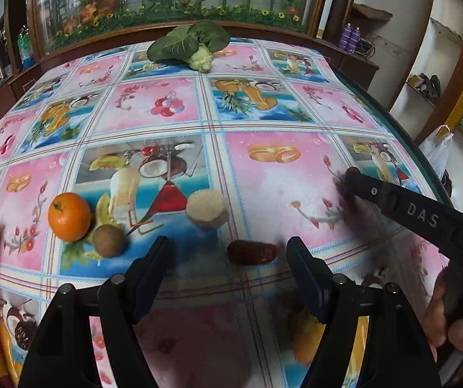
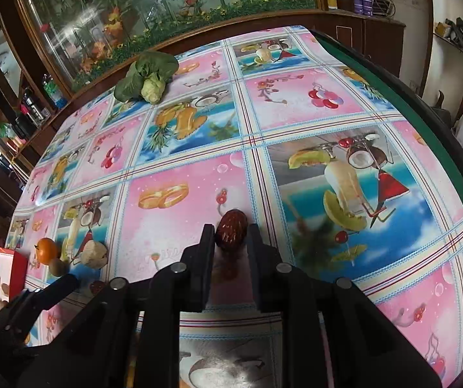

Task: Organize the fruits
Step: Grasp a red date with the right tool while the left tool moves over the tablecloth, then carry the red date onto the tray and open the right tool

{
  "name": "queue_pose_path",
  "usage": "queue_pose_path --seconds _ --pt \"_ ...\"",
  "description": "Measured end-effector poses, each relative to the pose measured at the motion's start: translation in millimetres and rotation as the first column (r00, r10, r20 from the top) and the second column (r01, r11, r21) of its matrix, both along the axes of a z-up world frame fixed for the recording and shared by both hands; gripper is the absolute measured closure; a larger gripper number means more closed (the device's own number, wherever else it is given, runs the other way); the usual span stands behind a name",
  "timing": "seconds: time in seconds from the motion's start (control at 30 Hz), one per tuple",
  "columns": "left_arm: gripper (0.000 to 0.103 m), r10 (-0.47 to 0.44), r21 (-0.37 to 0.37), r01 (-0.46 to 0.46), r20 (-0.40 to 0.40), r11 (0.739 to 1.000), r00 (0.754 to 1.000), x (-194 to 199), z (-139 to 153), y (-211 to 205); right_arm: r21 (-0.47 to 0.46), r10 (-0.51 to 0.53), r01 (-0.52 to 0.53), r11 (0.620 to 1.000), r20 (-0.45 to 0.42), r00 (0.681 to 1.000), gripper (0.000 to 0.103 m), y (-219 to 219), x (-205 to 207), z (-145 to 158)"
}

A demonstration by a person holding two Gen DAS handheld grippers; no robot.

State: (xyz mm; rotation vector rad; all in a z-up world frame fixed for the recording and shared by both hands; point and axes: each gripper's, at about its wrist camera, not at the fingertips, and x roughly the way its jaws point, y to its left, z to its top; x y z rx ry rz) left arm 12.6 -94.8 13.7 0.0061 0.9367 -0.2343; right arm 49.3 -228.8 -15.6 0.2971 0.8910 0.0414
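Two dried red dates are in play: one (image 2: 231,228) pinched end-on between the right gripper (image 2: 231,236) jaws, the other (image 1: 252,253) lying on the table (image 1: 263,174) between the spread tips of the left gripper (image 1: 228,252), untouched. Clock directions below are from that loose date in the left wrist view. The held date is gripped only near the jaw tips, so I judge a tilt or jolt could let it slip out. At ten o'clock sit a kiwi (image 1: 108,240) and an orange (image 1: 69,216), with a pale root chunk (image 1: 207,208) at eleven; a careless sweep might roll them. A red box (image 2: 5,278) is cut off at nine o'clock, contents unclear. Leafy greens (image 1: 189,47) lie far off at twelve.
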Motion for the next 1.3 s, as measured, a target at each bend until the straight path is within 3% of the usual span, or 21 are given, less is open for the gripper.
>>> queue_pose_path --seconds 0.07,0.17,0.23,0.47,0.63,0.8,0.93,1.03,1.3 --pt "0.038 -0.004 0.022 0.004 0.014 1.000 1.000 0 0 -4 0.012 0.009 -0.009 1.000 0.003 1.000 0.081 1 -1 1" --pt "0.063 -0.037 0.027 0.036 0.030 0.999 0.999 -1 1 -5 0.016 0.021 -0.022 1.000 0.011 1.000 0.081 3 -3 3" --pt "0.070 -0.052 0.040 0.050 0.034 0.998 0.998 -2 1 -6 0.020 0.025 -0.025 0.999 0.014 1.000 0.081 4 -3 3" --pt "0.071 -0.081 -0.002 0.081 0.024 0.997 0.996 -14 6 4 0.036 0.020 -0.022 0.999 0.064 0.998 0.081 1 -8 12" --pt "0.071 -0.087 0.015 0.086 0.107 0.996 0.990 -45 35 30 0.038 0.021 -0.026 0.999 0.145 0.989 0.082 0 -15 24" --pt "0.071 -0.020 0.020 0.017 0.185 1.000 0.983 -79 64 87 0.064 0.052 -0.066 0.996 0.200 0.978 0.081 13 -21 32" --pt "0.071 0.070 0.037 -0.080 0.218 0.996 0.973 -90 77 141 0.065 0.145 -0.163 0.985 0.220 0.965 0.081 54 -30 37" --pt "0.071 0.149 0.049 -0.164 0.234 0.985 0.961 -92 82 183 0.080 0.236 -0.264 0.961 0.259 0.937 0.081 100 -41 45" --pt "0.071 0.298 0.077 -0.324 0.236 0.943 0.925 -111 75 277 0.067 0.482 -0.522 0.850 0.298 0.824 0.081 246 -75 55"
